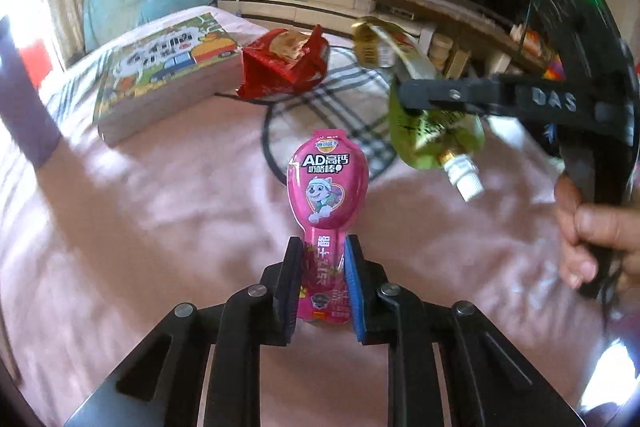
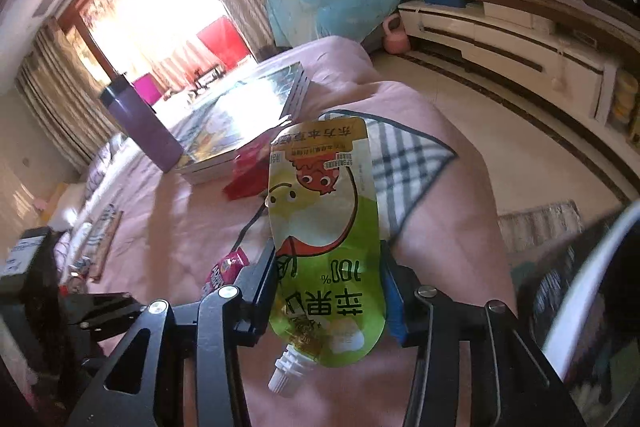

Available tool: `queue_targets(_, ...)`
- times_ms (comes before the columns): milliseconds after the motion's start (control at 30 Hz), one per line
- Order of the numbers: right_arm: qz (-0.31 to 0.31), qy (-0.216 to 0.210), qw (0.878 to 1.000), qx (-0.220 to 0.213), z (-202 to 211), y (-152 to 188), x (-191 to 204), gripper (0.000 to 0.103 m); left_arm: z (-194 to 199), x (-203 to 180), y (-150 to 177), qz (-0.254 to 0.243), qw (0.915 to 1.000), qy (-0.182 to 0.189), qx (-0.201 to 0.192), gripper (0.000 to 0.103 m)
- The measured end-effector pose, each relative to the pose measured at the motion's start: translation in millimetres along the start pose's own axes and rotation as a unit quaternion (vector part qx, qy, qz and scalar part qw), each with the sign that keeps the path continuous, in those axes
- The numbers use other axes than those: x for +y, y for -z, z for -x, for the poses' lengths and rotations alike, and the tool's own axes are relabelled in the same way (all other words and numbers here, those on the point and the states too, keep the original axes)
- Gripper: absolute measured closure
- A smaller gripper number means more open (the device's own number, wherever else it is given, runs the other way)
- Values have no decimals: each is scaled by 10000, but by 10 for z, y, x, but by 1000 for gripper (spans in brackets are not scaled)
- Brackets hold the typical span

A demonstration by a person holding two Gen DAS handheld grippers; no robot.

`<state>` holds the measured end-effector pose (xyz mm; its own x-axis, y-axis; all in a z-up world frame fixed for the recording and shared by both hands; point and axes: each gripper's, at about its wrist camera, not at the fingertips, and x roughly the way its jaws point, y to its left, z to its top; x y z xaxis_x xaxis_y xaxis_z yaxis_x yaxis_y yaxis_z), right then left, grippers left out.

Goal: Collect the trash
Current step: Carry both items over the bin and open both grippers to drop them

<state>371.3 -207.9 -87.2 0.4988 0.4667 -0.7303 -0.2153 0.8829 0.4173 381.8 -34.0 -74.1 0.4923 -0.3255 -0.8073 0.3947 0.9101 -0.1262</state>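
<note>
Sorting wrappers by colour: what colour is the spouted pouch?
Mostly green and yellow pouch; clearest in the right wrist view.

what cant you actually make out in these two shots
- Left wrist view: right gripper is motion-blurred, so the green pouch print is unreadable.
- Left wrist view: pink wrapper lower end is covered by the left gripper pads.
- Right wrist view: red packet is mostly behind the pouch; book cover is lost to glare.

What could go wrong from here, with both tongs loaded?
1. Left tongs pinch only the narrow tail of the pink snack wrapper; the wide top stands free and could flop or slide out.
2. Right tongs hold the green pouch spout-down and uncapped; leftovers may drip on the pink bedspread.
3. The red wrapper remains uncollected.
</note>
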Motion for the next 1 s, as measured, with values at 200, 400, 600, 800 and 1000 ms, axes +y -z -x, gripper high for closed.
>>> queue_targets(200,-233,-208,9992,-230,477,245,-48,56,224,-142,224,444,9982,376,-160,84)
queue_targets(400,-370,-222,9980,-454,892,484,-122,56,456,-347,423,693,9959,432,-386,84)
queue_targets(600,-380,-39,9973,-627,1245,757,-222,56,641,-653,519,863,9929,638,-504,84)
queue_targets(800,-557,67,9957,-733,1483,991,-357,56,724,-986,519,659,9945,584,-571,84)
queue_targets(1000,-781,161,9938,-774,1634,1186,-520,56,773,-1291,468,427,9961,490,-597,84)
